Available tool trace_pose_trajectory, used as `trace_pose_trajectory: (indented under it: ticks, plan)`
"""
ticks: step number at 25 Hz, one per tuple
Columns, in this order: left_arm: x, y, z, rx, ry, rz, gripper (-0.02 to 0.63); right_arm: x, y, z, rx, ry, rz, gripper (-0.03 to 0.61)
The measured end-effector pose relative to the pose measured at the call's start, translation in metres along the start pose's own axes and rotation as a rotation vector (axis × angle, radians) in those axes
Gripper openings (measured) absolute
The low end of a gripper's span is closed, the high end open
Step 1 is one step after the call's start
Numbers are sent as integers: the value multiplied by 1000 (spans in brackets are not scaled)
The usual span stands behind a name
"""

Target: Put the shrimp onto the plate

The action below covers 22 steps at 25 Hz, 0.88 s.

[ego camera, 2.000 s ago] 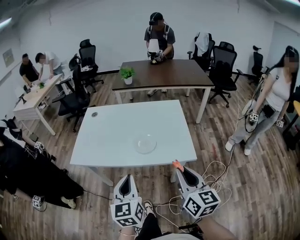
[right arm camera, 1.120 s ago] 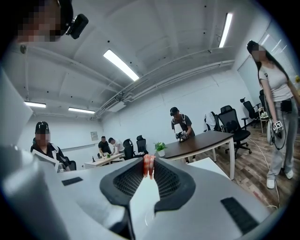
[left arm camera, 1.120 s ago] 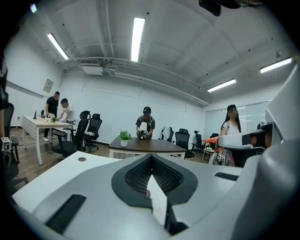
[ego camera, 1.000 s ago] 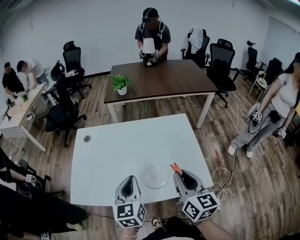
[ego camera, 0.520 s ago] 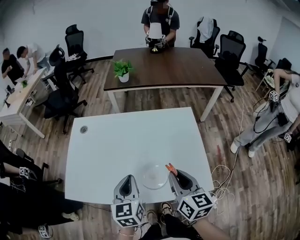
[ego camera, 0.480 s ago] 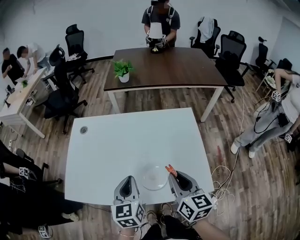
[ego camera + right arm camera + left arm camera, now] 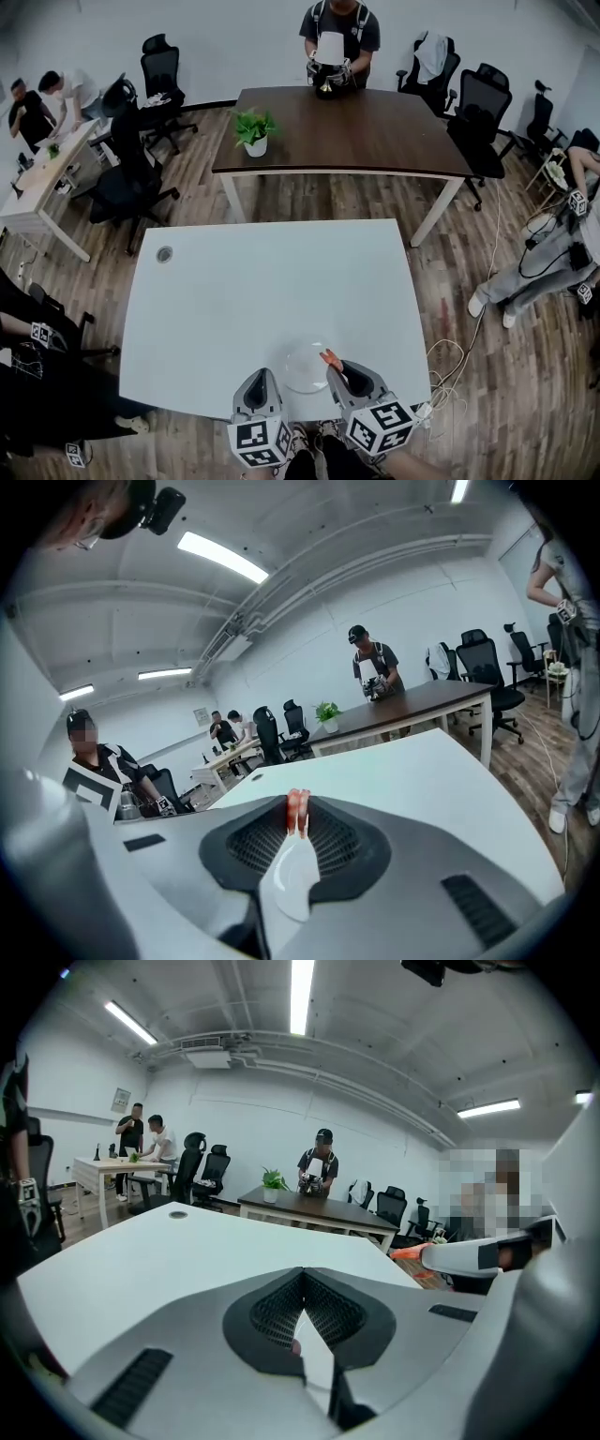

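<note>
A clear glass plate (image 7: 302, 367) sits near the front edge of the white table (image 7: 272, 281). My right gripper (image 7: 330, 362) is shut on an orange shrimp (image 7: 329, 357) and holds it at the plate's right rim. In the right gripper view the shrimp's red tail (image 7: 297, 808) sticks up from between the closed tips of the right gripper (image 7: 298, 806). My left gripper (image 7: 261, 382) hangs just left of the plate, over the table's front edge. The left gripper (image 7: 302, 1276) has its tips together with nothing in them. The shrimp (image 7: 409, 1252) also shows at the right of the left gripper view.
A round cable hole (image 7: 165, 253) sits at the white table's far left. Behind it stands a brown table (image 7: 375, 141) with a potted plant (image 7: 255, 131), where a person (image 7: 339, 28) handles a lamp. Office chairs and seated people are at the left, and cables (image 7: 452, 361) lie on the floor at the right.
Both grippers have sunk toward the table. The right one has carried the shrimp from beside the plate to its right rim. The left one stays shut and empty.
</note>
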State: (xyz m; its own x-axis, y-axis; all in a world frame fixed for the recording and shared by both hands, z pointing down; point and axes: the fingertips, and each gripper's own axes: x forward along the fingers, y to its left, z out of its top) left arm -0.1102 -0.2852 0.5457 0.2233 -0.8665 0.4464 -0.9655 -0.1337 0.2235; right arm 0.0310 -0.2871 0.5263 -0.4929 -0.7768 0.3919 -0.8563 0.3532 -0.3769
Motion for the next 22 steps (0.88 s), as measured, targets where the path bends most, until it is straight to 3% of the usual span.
trace_pose_trajectory:
  ticks: [11, 22]
  plan:
    - [11, 19, -48, -32, 76, 52, 5, 40, -5, -51, -1, 144, 52, 75]
    - [23, 29, -64, -55, 97, 77, 6, 65, -4, -88, -25, 274, 93, 75]
